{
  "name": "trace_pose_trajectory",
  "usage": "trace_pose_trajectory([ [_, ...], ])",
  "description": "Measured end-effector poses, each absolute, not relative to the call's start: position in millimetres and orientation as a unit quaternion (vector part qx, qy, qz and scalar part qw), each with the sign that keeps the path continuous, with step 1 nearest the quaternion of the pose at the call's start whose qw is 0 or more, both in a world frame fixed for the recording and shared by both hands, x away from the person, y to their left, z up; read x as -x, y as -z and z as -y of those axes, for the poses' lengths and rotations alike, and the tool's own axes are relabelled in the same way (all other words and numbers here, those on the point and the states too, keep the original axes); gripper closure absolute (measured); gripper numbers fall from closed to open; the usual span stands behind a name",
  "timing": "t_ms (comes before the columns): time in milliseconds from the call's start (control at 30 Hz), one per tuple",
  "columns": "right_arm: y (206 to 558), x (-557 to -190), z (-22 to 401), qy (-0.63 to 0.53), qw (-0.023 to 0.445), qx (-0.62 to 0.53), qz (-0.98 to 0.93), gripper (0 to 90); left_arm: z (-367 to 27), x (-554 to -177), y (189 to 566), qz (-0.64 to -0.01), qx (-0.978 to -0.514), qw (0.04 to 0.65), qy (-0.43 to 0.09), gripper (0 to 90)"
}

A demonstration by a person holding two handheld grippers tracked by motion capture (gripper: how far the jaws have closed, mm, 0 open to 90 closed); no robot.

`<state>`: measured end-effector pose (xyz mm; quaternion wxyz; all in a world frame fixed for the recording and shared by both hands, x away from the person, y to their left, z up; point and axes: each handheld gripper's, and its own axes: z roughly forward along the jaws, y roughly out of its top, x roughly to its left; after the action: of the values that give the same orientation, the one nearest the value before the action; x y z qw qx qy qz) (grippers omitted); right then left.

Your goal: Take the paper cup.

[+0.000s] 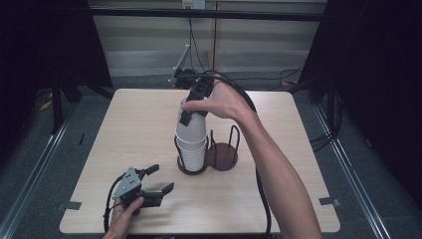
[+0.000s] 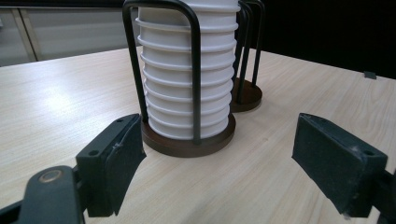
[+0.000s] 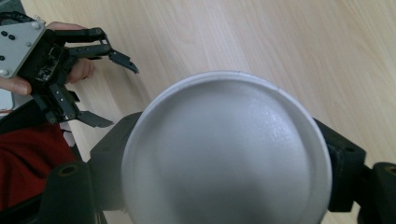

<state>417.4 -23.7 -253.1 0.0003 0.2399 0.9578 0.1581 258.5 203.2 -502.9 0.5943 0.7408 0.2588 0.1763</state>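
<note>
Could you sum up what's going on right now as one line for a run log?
right gripper: closed on top white cup of stack | left gripper: open, nothing between jaws, resting on table | cup holder: holds stack

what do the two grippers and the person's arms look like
Both grippers are black, each with two jaws ending in flat dark pads. The left gripper has a grey three-cornered plate dotted with small dark marks on top, jointed linkage arms behind its jaws, and a black cable trailing toward the table edge. The right gripper trails a thick black cable too. Both forearms are bare, no sleeves.
</note>
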Motion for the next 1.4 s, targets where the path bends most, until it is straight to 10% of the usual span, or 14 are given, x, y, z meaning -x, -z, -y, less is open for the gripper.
trace_pose_trajectory([
  [1400,203,-402,45,-0.220,0.020,-0.250,-0.943,22.8,-202,-259,503,-0.263,-0.737,0.599,-0.170,15.5],
])
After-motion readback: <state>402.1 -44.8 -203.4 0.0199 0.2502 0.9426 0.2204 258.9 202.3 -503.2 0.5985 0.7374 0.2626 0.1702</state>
